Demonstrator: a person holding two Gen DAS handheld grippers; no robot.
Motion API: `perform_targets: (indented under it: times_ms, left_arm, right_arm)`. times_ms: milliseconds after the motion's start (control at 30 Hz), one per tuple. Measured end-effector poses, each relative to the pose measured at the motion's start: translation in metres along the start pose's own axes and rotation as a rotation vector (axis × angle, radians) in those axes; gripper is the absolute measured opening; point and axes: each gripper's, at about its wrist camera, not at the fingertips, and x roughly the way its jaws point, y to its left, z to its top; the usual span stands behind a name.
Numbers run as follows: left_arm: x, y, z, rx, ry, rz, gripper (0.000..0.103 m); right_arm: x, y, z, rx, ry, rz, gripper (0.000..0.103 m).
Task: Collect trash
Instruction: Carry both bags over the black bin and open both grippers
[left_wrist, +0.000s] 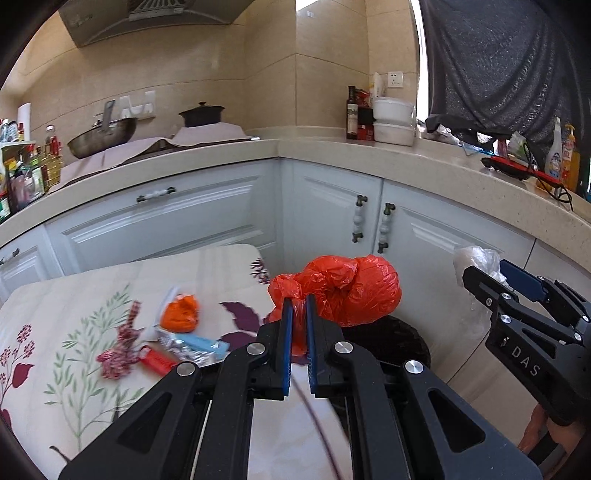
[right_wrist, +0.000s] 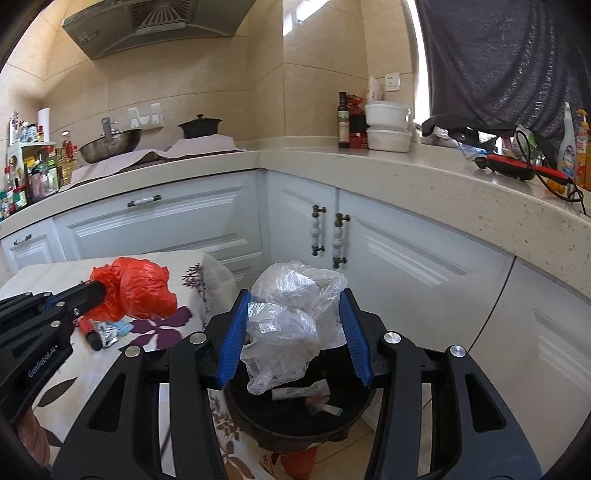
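The left gripper (left_wrist: 299, 306) is pinched narrow on a twisted neck of the red plastic bag (left_wrist: 347, 291), which hangs past the table (left_wrist: 74, 369) edge, toward the black bin (left_wrist: 399, 336) at about 3 o'clock from the table's litter. The right gripper (right_wrist: 295, 314) stands wide, its blue pads flanking the clear plastic bag (right_wrist: 288, 317) without visibly squeezing it; the bag seems to hang or drop just over the bin (right_wrist: 295, 417), whose floor already holds a few scraps.

Both bags look light, limp and slippery — they crumple rather than resist, so a grip on a bunched knot or neck should hold better than on the smooth bulge.

On the table, at roughly 9 o'clock from the left gripper, lie an orange wad (left_wrist: 181, 314), a red lighter (left_wrist: 157, 360), a foil wrapper (left_wrist: 192, 347) and a red-and-white twist (left_wrist: 118, 358) — small, flat pieces that probably need a low, edge-on pinch.
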Motion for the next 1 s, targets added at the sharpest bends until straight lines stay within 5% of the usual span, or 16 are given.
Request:
perform_targets:
  times_ms: [1000]
  left_arm:
    - [0.104,-0.053,0.003,-0.002,0.143,0.003,0.007]
  right_arm:
    - [0.091,-0.048,-0.011,0.059,0.064,-0.044,0.047]
